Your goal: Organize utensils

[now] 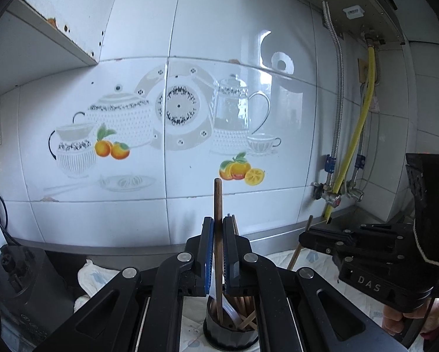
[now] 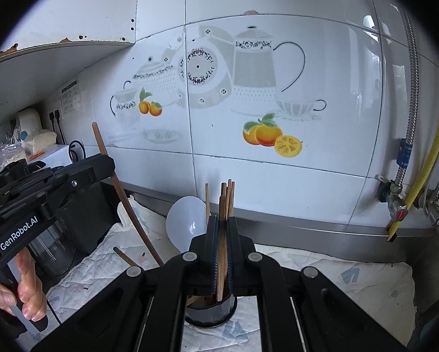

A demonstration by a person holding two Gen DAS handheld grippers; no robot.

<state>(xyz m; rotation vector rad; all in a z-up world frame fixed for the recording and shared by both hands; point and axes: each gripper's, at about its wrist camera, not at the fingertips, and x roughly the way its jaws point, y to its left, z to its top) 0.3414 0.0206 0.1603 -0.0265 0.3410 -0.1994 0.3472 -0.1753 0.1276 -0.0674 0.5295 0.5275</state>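
Tiled kitchen wall (image 1: 219, 44), glossy white, fills most of both views; printed on it are teapots, a plate, cups and oranges. A white shelf (image 1: 58, 41) with chipped edges juts out at the upper left. At the right, a braided metal hose (image 2: 410, 88) and a yellow hose (image 1: 363, 111) run down to valves above a steel counter ledge (image 2: 307, 226). A quilted white cloth (image 2: 351, 278), lightly stained, covers the counter.

On the cloth stands a round dark utensil holder (image 2: 210, 314). It holds several slim wooden chopsticks (image 2: 230, 196) standing upright and a translucent white plastic spoon (image 2: 187, 223) whose bowl rises to the left.

The left gripper (image 1: 218, 228), black with blue pads, is pinched on one long brown wooden stick (image 1: 218, 205); the stick stands nearly upright and its lower end reaches down into the holder. The right gripper (image 2: 222, 234) is pressed together on a small bundle of chopsticks directly over the holder, their lower ends inside its rim. A hand (image 2: 20, 287) grasps the left gripper's handle.

Another wooden stick (image 2: 125, 256) lies loose on the cloth, left of the holder.
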